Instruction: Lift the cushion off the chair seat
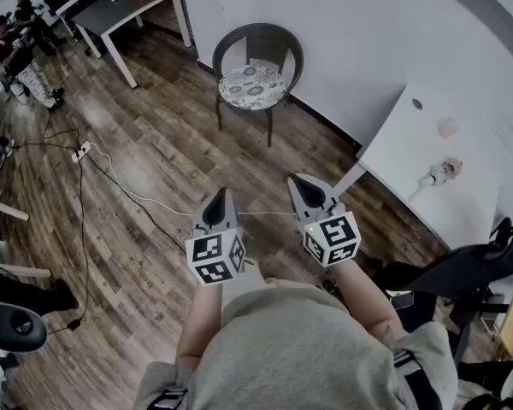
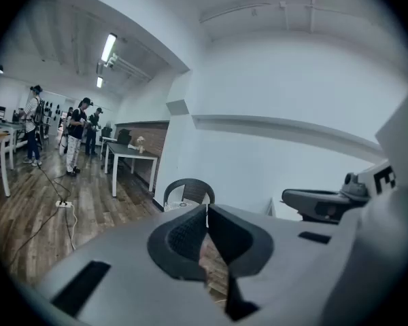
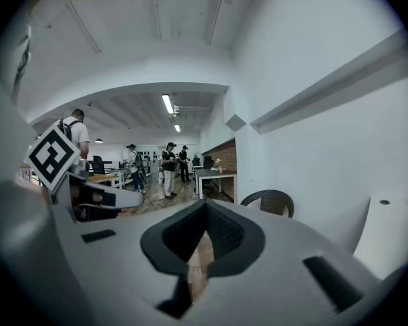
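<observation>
A dark wicker chair (image 1: pixel 258 43) stands against the white wall, with a round patterned cushion (image 1: pixel 252 86) lying on its seat. Both grippers hover over the wooden floor well short of the chair. My left gripper (image 1: pixel 220 198) and right gripper (image 1: pixel 306 183) are side by side, each shut with nothing between the jaws. In the left gripper view, the chair (image 2: pixel 188 191) and a sliver of the cushion (image 2: pixel 180 204) show far ahead, above the shut left gripper (image 2: pixel 207 210). The right gripper view has the chair (image 3: pixel 273 201) ahead to the right of the shut right gripper (image 3: pixel 205 210).
A white table (image 1: pixel 436 156) stands at the right by the wall. A grey table (image 1: pixel 128 11) is at the back left. Cables (image 1: pixel 111 180) and a power strip (image 1: pixel 81 152) lie on the floor. A black office chair (image 1: pixel 462 272) is at my right. People stand far left (image 1: pixel 17 49).
</observation>
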